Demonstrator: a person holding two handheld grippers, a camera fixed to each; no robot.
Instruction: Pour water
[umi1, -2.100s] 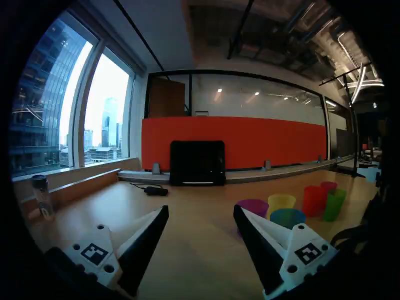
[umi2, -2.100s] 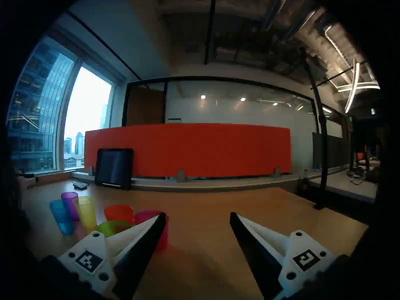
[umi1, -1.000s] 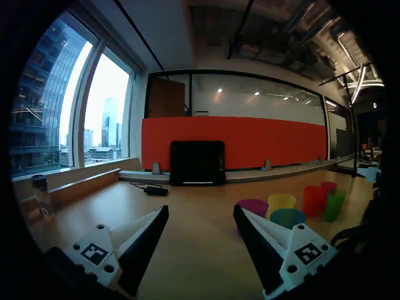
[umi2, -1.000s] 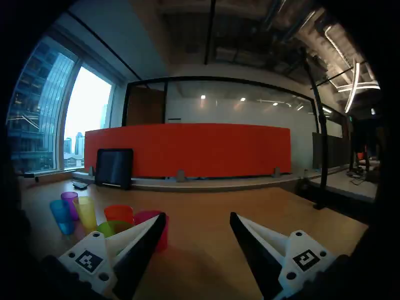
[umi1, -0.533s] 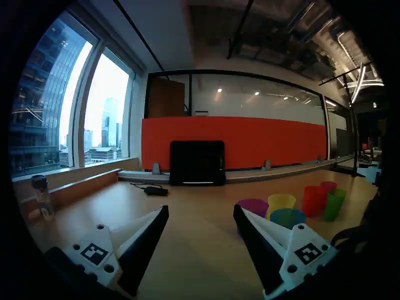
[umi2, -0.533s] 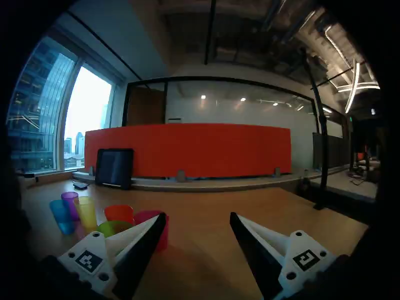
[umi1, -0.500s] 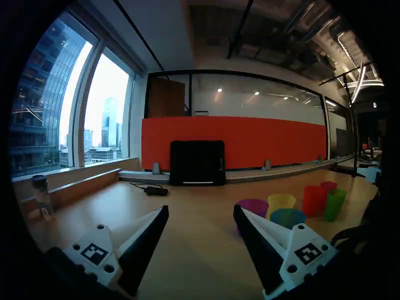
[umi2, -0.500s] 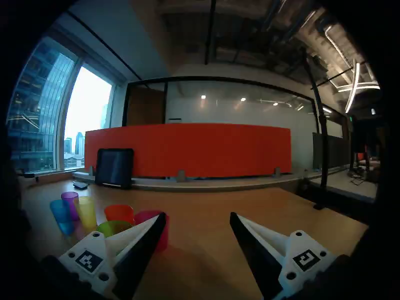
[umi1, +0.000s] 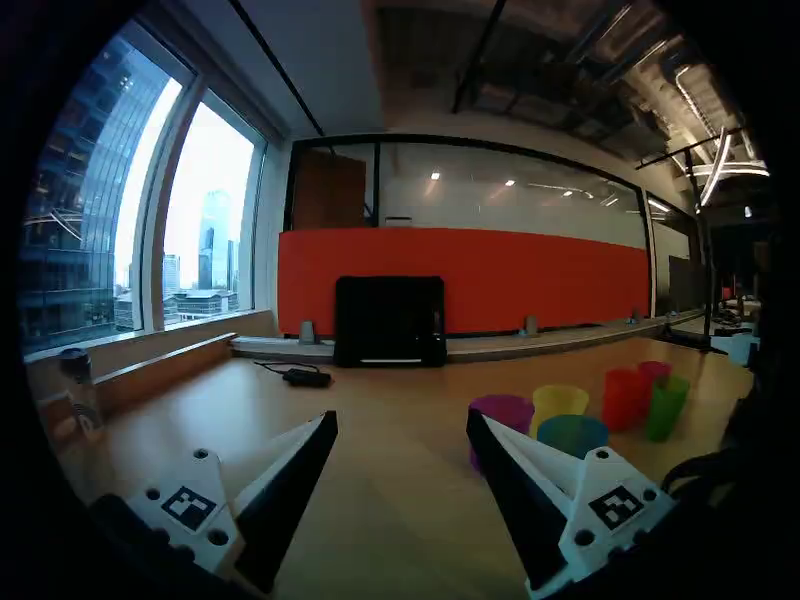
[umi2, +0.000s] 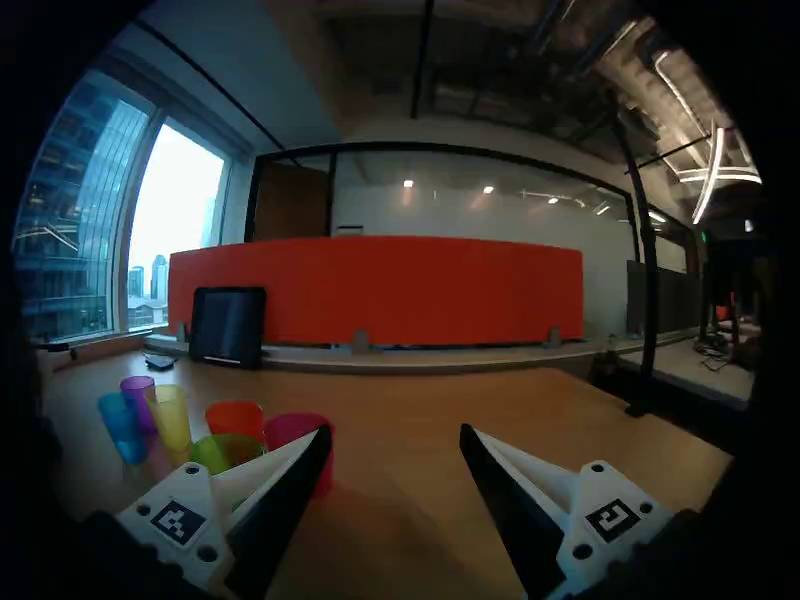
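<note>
Pale wood surface (umi1: 400, 510) running back to an orange-red partition (umi1: 520, 280), a dark tablet (umi1: 390, 320) propped upright at centre of the left gripper view, tall windows (umi1: 200, 240) at left. Left gripper (umi1: 400, 415) at bottom centre of that view, jaws wide apart, gripping nothing, bare wood between them. Right gripper (umi2: 394, 432) at bottom centre of the right gripper view, jaws likewise wide and empty. Cluster of translucent plastic cups (umi1: 560, 400) right of centre in the left gripper view, upright and close together, the purple cup (umi1: 500, 412) just beyond the right-hand jaw. Same cluster at lower left of the right gripper view, green cup (umi2: 222, 452) and pink cup (umi2: 298, 428) partly hidden behind the left-hand jaw. Small clear bottle (umi1: 78, 392) with a dark cap at far left edge of the left gripper view, below the windows, well apart from the cups. No telling from here of water in any cup or in the bottle. Judged as the very start: nothing grasped, nothing tilted. Next move, most likely: choosing a source vessel, bringing one pair of jaws around its wall at mid-height, closing gently enough not to buckle thin plastic, keeping it upright until over a receiving cup.
</note>
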